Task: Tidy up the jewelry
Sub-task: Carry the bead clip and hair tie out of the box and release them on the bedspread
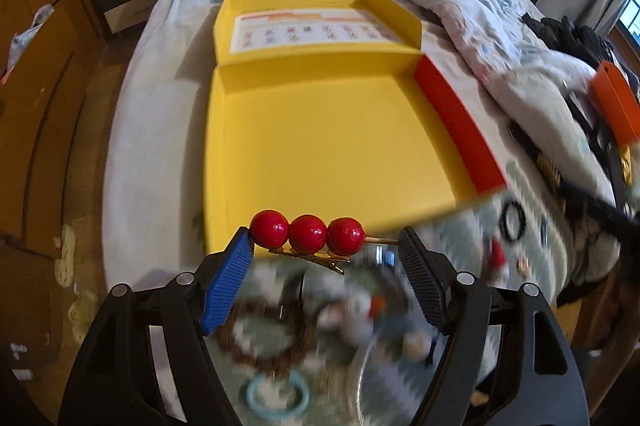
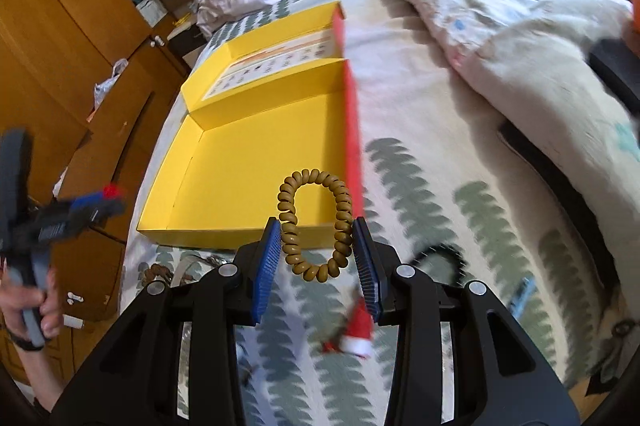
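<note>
Both carries are mid-way: left gripper point(image 1: 326, 244) clamps a red-bead hair clip point(image 1: 307, 233), right gripper point(image 2: 316, 250) a coiled hair tie point(image 2: 314, 224) (tan), each just before the empty yellow box point(image 1: 320, 129); next, release inside.

The right gripper point(image 2: 316, 246) holds a tan spiral hair tie point(image 2: 314, 224) pinched between its two blue-padded fingers point(image 2: 266, 266), the loop standing upright just before the near wall of an open yellow box point(image 2: 240, 161). The box lies on the bed point(image 2: 440, 185), its lid folded back with a printed sheet point(image 2: 276, 63) inside. A small red Santa hat clip point(image 2: 356, 330) and a black hair band point(image 2: 440, 254) lie blurred on the patterned sheet. At far left, a hand point(image 2: 28, 302) grips the left gripper point(image 2: 104, 203), something red at its tip.
</note>
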`<move>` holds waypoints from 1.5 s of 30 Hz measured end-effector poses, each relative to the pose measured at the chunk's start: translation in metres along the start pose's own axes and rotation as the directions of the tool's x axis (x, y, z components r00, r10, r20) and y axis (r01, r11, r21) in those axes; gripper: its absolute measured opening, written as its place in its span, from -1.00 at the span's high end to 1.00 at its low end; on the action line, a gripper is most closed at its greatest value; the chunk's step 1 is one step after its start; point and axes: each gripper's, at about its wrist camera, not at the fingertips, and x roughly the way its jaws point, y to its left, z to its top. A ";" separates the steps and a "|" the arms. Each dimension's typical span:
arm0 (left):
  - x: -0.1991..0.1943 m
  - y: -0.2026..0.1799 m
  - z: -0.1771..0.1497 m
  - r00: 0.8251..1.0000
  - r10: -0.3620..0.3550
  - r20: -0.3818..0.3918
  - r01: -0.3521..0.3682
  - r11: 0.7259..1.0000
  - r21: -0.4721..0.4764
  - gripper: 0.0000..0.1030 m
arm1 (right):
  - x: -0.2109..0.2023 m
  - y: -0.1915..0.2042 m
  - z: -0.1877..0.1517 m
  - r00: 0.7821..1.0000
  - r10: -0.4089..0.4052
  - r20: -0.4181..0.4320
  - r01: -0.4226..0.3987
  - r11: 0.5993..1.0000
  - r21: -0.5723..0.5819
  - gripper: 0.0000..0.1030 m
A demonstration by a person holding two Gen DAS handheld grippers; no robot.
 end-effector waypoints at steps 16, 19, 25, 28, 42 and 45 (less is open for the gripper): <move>-0.003 0.077 -0.100 0.995 0.090 -0.034 -0.094 0.984 -0.153 -0.43 | 0.020 -0.093 0.019 0.991 -0.129 -0.043 0.133 0.984 0.116 0.27; 0.006 0.094 -0.100 0.994 0.094 -0.050 -0.102 0.977 -0.185 -0.43 | 0.039 -0.100 0.025 0.990 -0.124 -0.065 0.132 0.983 0.128 0.27; 0.038 0.126 -0.091 0.991 0.092 -0.102 -0.114 0.965 -0.238 -0.43 | 0.075 -0.107 0.029 0.977 -0.165 -0.133 0.182 0.974 0.132 0.27; 0.055 0.135 -0.085 0.988 0.075 -0.133 -0.108 0.961 -0.256 -0.43 | 0.088 -0.108 0.028 0.974 -0.167 -0.155 0.189 0.972 0.139 0.27; 0.096 0.143 -0.080 0.978 0.088 -0.187 -0.139 0.951 -0.275 -0.44 | 0.116 -0.113 0.028 0.961 -0.206 -0.183 0.232 0.963 0.138 0.19; 0.096 0.142 -0.080 0.977 0.096 -0.189 -0.147 0.950 -0.275 -0.44 | 0.116 -0.108 0.029 0.955 -0.235 -0.182 0.257 0.960 0.111 0.10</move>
